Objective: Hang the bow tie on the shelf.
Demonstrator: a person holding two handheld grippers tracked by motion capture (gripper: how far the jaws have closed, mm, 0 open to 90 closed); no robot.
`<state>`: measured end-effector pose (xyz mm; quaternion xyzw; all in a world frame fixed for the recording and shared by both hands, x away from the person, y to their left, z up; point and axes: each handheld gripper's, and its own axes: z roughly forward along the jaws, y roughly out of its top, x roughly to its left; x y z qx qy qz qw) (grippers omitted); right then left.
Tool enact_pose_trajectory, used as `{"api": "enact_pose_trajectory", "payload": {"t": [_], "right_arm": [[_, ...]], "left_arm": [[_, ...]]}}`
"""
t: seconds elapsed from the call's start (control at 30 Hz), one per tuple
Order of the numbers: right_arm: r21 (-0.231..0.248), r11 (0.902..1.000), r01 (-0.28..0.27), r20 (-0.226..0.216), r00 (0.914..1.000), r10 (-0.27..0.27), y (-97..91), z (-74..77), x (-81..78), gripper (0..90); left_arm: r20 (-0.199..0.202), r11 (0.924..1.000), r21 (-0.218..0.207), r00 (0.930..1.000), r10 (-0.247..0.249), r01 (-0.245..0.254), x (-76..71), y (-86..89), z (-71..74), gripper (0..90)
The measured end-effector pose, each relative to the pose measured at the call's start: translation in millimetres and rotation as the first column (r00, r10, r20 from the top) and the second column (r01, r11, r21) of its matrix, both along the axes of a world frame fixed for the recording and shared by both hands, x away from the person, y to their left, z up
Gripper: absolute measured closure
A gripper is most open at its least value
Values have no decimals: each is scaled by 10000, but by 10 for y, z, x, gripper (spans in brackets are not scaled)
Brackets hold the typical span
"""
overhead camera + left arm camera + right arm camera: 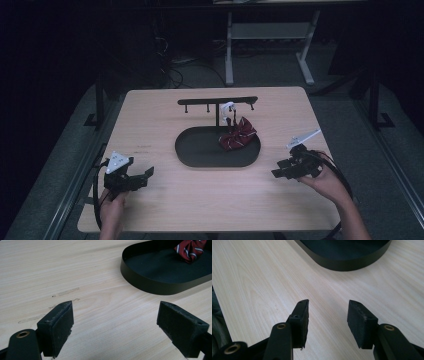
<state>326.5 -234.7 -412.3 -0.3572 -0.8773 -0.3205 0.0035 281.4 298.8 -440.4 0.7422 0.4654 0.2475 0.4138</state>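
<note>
A black oval tray (200, 155) lies mid-table with a dark red striped scrunchie (238, 135) resting in its right end. Behind it rises a black hook stand (218, 101) with a white item (228, 108) hanging from it. My left gripper (142, 176) sits at the table's front left, open, nothing between its jaws. My right gripper (280, 171) is at the front right, also open and empty. In the left gripper view the tray (150, 286) and scrunchie (190, 248) lie ahead to the right of the gripper (116, 323). The right gripper view has the tray's wall (347, 263) ahead of the gripper (328, 313).
The light wooden table (165, 115) has bare surface around the tray. Faint scuff marks (67, 292) show on the wood ahead of the left jaws. Beyond the table's far edge stand white desk legs (229, 50) and cables on a dark floor.
</note>
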Motion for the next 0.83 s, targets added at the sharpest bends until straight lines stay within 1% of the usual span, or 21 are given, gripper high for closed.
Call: {"api": "enact_pose_trajectory", "payload": {"t": [0.1, 0.23, 0.33, 0.57, 0.83], "right_arm": [[-5, 10000, 21, -12, 10000, -21, -19, -32, -29, 509], [119, 9999, 62, 25, 10000, -62, -44, -63, -67, 509], [153, 9997, 185, -39, 9998, -185, -55, -104, -112, 509], [281, 9993, 246, -128, 9996, -242, -61, -182, -190, 504], [235, 9994, 272, -32, 9996, -271, -35, -237, -276, 497]], "left_arm": [[5, 10000, -35, 10000, 12, -12, 3, -7, -4, 136], [36, 10000, -9, 10000, -45, 45, -1, -16, -2, 136], [23, 10000, -12, 10000, -68, 68, 0, -22, -1, 136], [53, 9999, 40, 9999, -140, 140, -3, -32, 5, 135], [38, 9999, 30, 9999, -148, 148, -6, -40, 6, 136]]}}
